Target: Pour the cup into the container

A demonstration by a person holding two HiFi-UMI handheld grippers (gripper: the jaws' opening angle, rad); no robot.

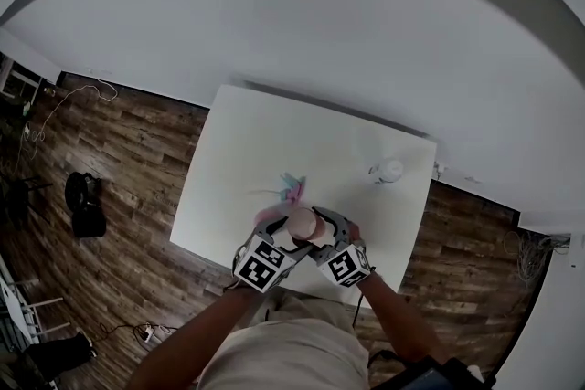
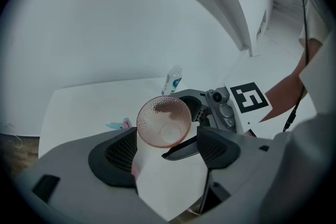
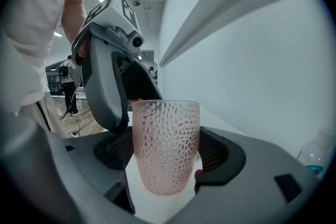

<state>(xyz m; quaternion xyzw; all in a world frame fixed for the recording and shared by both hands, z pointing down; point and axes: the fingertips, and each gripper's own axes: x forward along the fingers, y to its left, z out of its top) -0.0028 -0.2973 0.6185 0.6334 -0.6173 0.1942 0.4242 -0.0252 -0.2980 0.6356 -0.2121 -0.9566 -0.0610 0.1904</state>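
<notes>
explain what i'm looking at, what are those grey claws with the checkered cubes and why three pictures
A person stands at a white table, a hand-held two-jaw gripper in each hand; the patterned cubes are part of them. The top-down picture comes from a head camera, the other two from a camera on each gripper. The right gripper is closed on a dimpled pink cup. The left gripper is open, that cup between its jaws. A small bottle and some pink and teal bits are on the table.

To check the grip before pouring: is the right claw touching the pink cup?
Touching. The right gripper view shows the cup between the right claw, both pads against its sides.
</notes>
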